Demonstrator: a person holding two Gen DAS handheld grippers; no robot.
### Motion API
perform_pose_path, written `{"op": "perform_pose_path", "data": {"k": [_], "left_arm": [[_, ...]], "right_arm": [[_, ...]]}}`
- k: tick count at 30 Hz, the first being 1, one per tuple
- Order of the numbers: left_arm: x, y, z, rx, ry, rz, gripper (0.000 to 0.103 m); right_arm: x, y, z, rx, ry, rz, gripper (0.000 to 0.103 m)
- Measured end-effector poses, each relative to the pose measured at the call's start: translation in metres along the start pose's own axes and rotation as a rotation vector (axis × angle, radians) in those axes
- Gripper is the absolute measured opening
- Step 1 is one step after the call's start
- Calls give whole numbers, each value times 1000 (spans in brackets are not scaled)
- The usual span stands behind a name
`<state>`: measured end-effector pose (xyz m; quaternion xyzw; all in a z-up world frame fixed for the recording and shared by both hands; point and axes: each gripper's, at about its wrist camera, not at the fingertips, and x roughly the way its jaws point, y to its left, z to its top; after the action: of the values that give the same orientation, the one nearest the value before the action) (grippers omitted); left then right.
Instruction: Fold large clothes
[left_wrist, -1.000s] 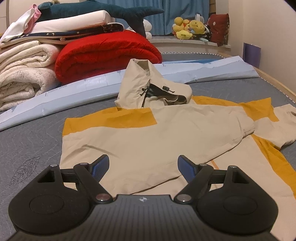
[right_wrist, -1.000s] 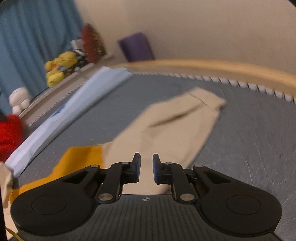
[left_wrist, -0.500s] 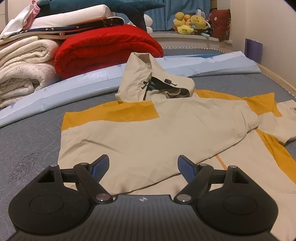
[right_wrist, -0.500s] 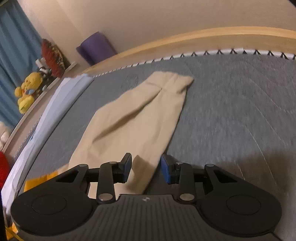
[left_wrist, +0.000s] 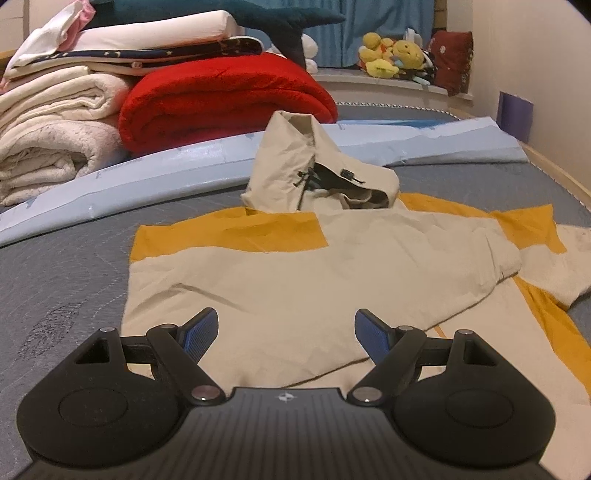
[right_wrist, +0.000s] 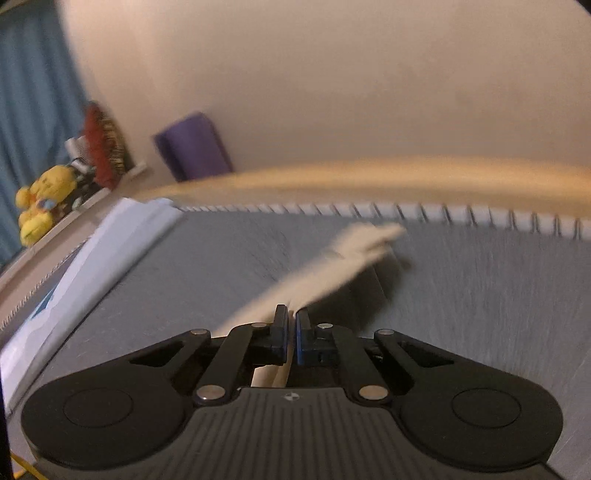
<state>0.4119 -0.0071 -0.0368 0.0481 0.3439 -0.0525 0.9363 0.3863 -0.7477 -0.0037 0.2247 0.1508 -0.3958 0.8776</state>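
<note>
Your beige and yellow jacket (left_wrist: 314, 273) lies spread on the grey mattress (left_wrist: 62, 280), hood at the far end toward the red blanket (left_wrist: 225, 92), one sleeve already folded across its chest. Your right gripper (right_wrist: 291, 325) is clamped together on the other sleeve (right_wrist: 332, 266), which stretches away blurred toward the mattress's far edge. Your left gripper (left_wrist: 286, 330) hangs over the jacket's near hem, fingers wide apart, holding nothing.
</note>
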Motion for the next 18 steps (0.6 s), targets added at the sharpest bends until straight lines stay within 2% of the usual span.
{"op": "perform_pose_path", "data": {"k": [5, 7, 9, 13, 15, 16, 18], "left_arm": [[-6, 25, 9, -80, 19, 6, 85], [-10, 37, 12, -106, 18, 18, 85], [-14, 50, 16, -135, 13, 34, 85], [-21, 80, 23, -224, 10, 48, 85], [-25, 94, 26, -266, 5, 53, 85], [-27, 100, 28, -286, -1, 54, 85], [-31, 110, 31, -313, -8, 60, 85]], "right_arm": [[-49, 65, 14, -142, -96, 32, 3], [-77, 108, 7, -301, -157, 64, 0], [-111, 151, -9, -437, -207, 142, 0], [-198, 231, -61, -573, -229, 424, 0], [-249, 264, -95, -627, -219, 605, 0], [-275, 278, -114, -642, -200, 693, 0], [-312, 299, -151, -666, -82, 867, 0]]}}
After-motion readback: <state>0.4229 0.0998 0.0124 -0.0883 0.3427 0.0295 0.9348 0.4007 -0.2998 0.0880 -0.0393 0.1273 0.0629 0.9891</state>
